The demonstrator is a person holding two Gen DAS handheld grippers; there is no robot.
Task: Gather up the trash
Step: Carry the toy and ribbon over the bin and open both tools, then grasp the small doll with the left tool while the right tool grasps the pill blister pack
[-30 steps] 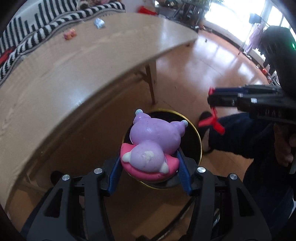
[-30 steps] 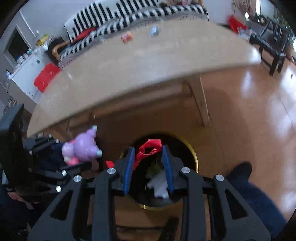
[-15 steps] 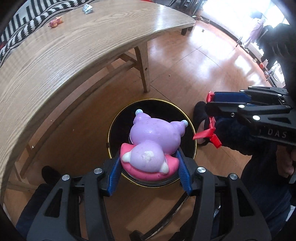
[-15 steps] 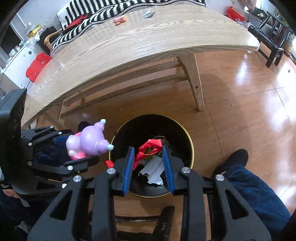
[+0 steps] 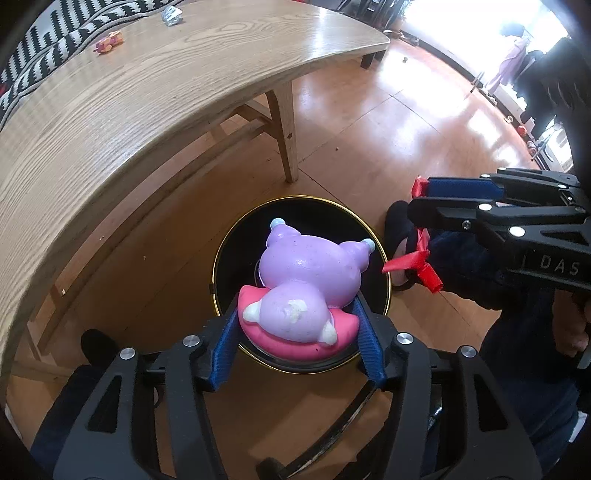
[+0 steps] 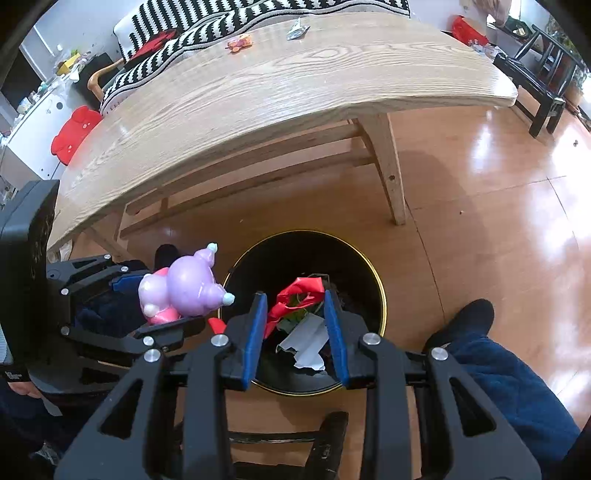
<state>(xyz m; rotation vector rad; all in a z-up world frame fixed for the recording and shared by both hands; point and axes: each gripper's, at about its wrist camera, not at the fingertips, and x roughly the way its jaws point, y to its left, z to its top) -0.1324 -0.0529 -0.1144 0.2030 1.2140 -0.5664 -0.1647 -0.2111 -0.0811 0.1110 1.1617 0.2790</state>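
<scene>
The trash bin (image 5: 301, 363), black with a gold rim, stood on the wooden floor (image 5: 369, 140) directly beyond and below the blue pads of both grippers. Nearest in the left wrist view, the left gripper (image 5: 299, 332) was clamped on a purple and pink squishy toy (image 5: 306, 284), its pads pressed against the toy's pink base on either side, the horned head pointing away over the bin's mouth. That view hid the bin's contents behind the toy. The right wrist view showed them: white crumpled paper (image 6: 304, 341) and something green lay inside, just past the pads. There the right gripper (image 6: 295, 325) gripped a red balloon scrap (image 6: 295, 295), which was bunched between its narrowly set pads above the bin (image 6: 373, 280). The left wrist view showed, to the right of its fingers, this gripper (image 5: 421, 201) side-on, with the red scrap (image 5: 413, 262) dangling below its tips, a hang the right view did not reveal. In the right view the toy (image 6: 184, 284) appeared left of the fingers, beside the bin's rim. Farther ahead stood a wooden table (image 6: 295, 92); on its far edge lay an orange wrapper (image 6: 240, 42) and a silver wrapper (image 6: 297, 28), well apart from both grippers. Beyond was a striped sofa (image 6: 221, 14).
</scene>
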